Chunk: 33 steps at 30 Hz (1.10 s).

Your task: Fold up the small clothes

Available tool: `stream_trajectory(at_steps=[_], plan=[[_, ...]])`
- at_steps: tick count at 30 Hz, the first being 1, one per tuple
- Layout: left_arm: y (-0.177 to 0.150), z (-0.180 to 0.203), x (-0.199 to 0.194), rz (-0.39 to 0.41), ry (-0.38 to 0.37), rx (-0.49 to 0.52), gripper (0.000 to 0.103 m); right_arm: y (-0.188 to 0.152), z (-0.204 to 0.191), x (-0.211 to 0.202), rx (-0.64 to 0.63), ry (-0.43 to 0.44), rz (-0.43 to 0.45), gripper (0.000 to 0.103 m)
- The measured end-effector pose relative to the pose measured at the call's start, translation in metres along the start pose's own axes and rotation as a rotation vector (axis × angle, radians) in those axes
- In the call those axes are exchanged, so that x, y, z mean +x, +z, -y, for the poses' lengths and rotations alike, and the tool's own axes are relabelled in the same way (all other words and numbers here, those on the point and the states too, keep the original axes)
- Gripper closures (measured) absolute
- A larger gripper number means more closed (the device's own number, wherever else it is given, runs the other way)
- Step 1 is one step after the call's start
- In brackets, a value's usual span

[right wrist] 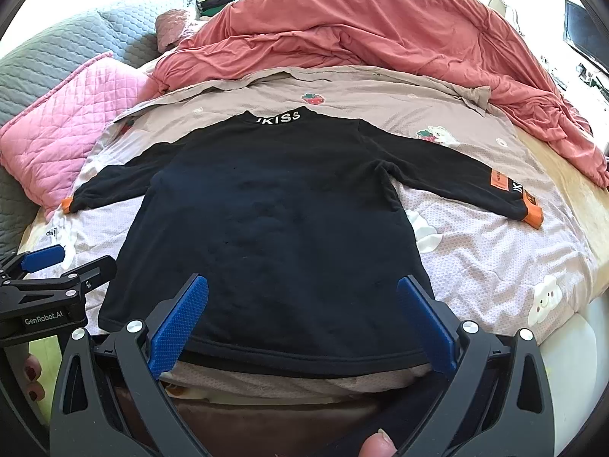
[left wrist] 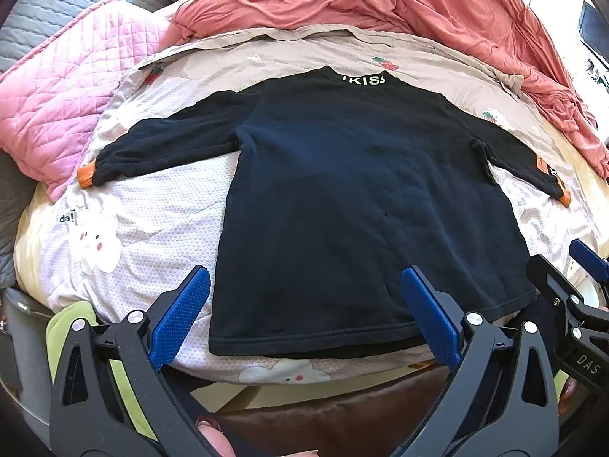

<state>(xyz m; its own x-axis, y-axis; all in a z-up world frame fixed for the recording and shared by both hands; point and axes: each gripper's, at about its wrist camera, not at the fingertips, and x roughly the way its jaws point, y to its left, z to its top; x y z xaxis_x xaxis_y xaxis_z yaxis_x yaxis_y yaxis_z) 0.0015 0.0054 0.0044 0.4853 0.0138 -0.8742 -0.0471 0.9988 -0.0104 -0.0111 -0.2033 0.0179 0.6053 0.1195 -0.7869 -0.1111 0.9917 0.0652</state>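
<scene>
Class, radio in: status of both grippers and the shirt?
Left gripper open, right gripper open, both at hem. Black shirt flat, sleeves spread, unfolded. Nothing on it.

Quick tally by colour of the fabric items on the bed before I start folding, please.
Black: 1, the long-sleeved shirt, spread flat
Pink: 1, the quilted cushion
Coral: 1, the bunched duvet
Grey: 1, the quilted cover
Pale printed: 1, the sheet under the shirt
Total: 5
</scene>
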Motion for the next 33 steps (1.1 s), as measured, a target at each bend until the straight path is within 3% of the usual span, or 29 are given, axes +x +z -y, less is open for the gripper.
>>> stream_trajectory(at_steps=[33], plan=[[0.0041,-0.0041,0.0015,0.002,-0.008,-0.014,0.009,-0.0013,-0.0011,0.0013,-0.001,-0.002,0.008,0.004]])
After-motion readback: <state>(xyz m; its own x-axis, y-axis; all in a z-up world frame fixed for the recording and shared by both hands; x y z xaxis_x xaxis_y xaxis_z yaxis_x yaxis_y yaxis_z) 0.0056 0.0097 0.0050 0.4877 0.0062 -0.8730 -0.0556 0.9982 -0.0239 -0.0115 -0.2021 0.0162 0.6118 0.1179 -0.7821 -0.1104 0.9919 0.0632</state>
